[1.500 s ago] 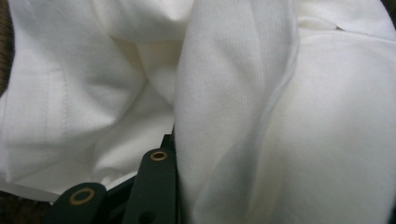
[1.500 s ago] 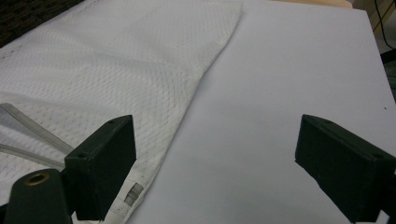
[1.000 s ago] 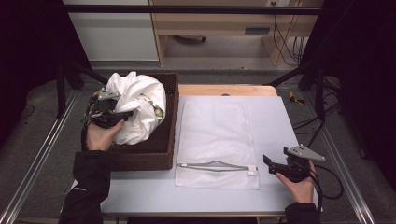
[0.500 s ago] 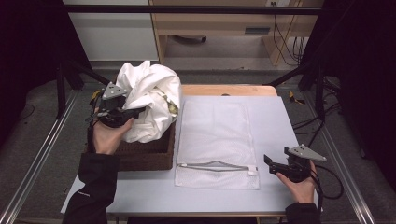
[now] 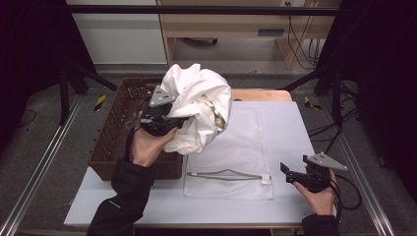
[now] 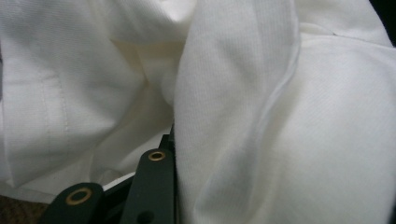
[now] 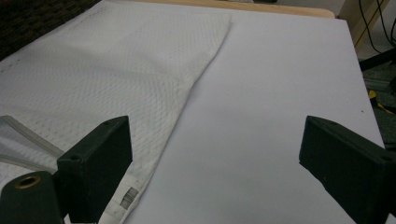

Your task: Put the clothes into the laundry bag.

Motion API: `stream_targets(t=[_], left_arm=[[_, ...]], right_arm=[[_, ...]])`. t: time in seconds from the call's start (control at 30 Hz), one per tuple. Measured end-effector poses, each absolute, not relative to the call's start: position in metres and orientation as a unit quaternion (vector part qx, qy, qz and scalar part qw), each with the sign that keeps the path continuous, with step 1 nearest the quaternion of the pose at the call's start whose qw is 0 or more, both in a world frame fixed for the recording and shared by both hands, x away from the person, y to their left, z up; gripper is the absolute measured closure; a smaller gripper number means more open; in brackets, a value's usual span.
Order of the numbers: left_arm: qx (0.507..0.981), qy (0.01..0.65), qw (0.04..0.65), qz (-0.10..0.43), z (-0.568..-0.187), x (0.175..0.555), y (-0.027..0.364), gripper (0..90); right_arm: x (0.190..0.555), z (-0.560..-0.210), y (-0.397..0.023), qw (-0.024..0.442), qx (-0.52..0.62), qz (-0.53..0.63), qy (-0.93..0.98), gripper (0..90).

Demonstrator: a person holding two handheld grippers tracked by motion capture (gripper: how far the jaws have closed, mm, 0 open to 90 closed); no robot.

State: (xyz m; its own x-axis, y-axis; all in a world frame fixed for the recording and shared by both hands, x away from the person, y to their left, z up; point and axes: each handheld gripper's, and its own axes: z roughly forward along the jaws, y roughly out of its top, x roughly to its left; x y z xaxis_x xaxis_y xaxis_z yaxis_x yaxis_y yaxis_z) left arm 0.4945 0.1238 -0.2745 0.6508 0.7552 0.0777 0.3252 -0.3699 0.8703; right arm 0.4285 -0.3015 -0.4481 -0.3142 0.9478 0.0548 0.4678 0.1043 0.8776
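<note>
1. left tongs (image 5: 172,118) clamp the bunched white garment (image 5: 201,105), lifted clear of the basket (image 5: 113,142).
2. right tongs (image 5: 290,172) gape wide, empty, beside the mesh bag (image 5: 241,147).
3. bagging not yet done.

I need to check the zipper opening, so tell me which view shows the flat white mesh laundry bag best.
The high view: the whole white mesh laundry bag lies flat on the table, its zipper mouth gaping at the near edge. The right gripper view shows its weave and one zipper corner up close. The left gripper view shows bunched white cloth instead.
</note>
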Motion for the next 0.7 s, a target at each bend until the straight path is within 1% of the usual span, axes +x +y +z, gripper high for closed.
stream_targets(t=[0.3, 0.47, 0.7], left_arm=[[0.808, 0.320, 0.443, 0.219, -0.287, 0.503, 0.069, 65.9], [0.816, 0.316, 0.441, 0.200, -0.305, 0.509, 0.041, 65.8], [0.825, 0.312, 0.434, 0.181, -0.332, 0.515, 0.015, 65.8]], right_arm=[[0.426, -0.446, -0.310, 0.281, 0.523, 0.430, 0.680, 10.6], [0.424, -0.445, -0.313, 0.280, 0.524, 0.434, 0.677, 11.1], [0.424, -0.445, -0.315, 0.281, 0.525, 0.433, 0.676, 11.3]])
